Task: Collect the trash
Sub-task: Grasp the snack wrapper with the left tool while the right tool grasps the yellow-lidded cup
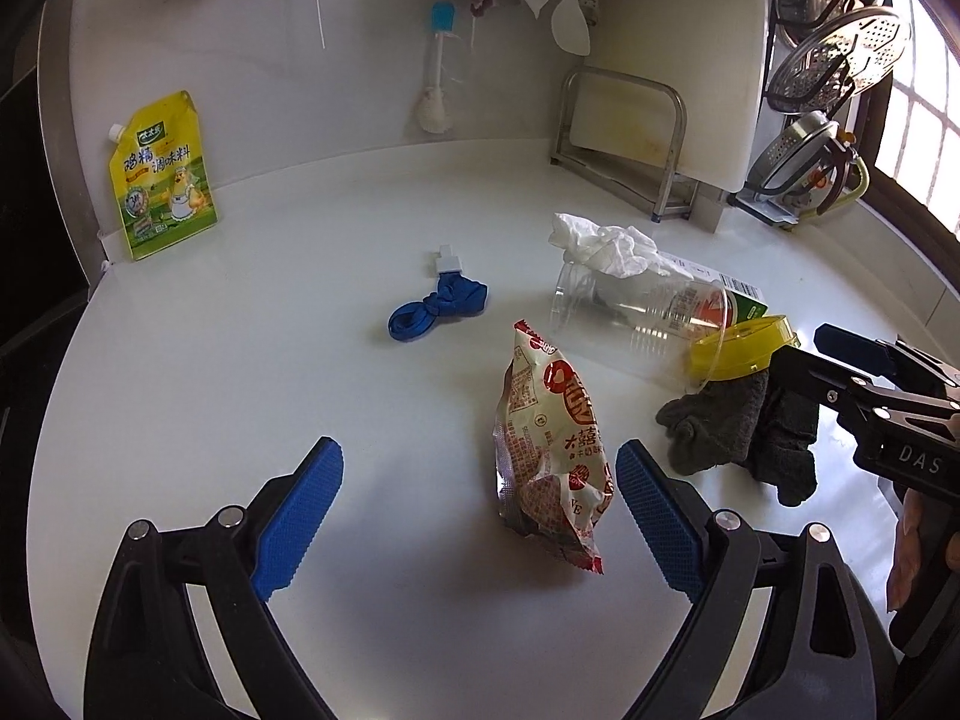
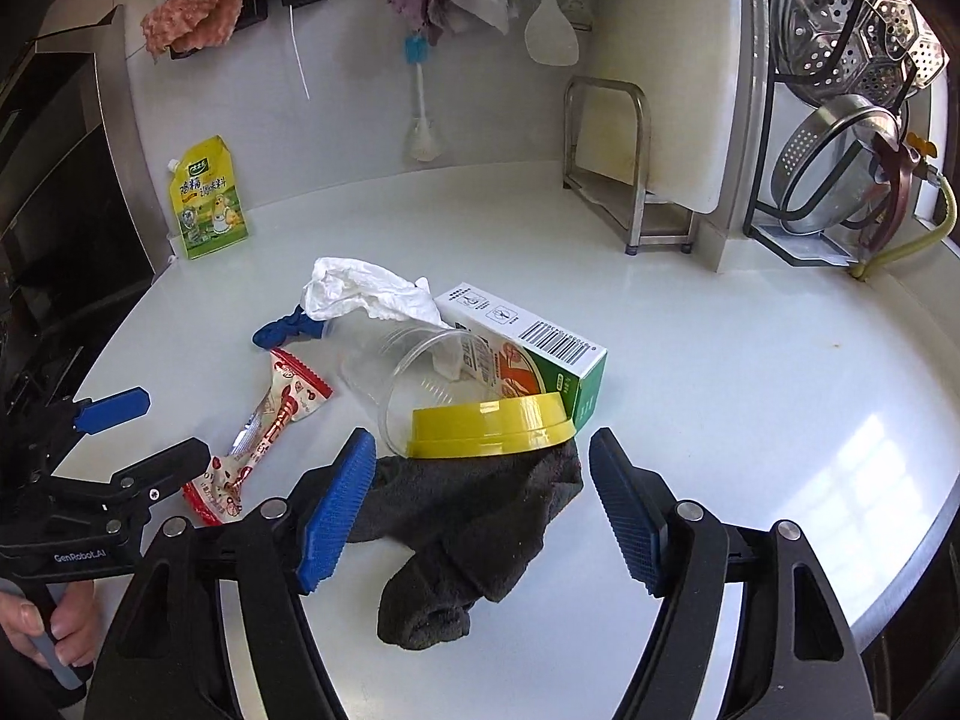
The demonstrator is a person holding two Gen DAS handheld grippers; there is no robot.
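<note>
Left claw [image 1: 480, 516] jaws apart, empty, snack wrapper [image 1: 549, 456] lying between them on white tabletop [image 1: 240, 390]. Right claw [image 2: 480, 504] jaws apart over dark sock [image 2: 468, 528] (nothing gripped). Yellow lid [image 2: 489, 423] at 12 o'clock touching sock; clear cup [image 2: 396, 366], tissue [image 2: 360, 294], carton [image 2: 540, 354] beyond.

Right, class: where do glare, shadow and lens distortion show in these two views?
Left wrist view: the window is blown out and the countertop edge bows. Right wrist view: window glare patches the countertop, and the sock lies dark under the yellow lid.
</note>
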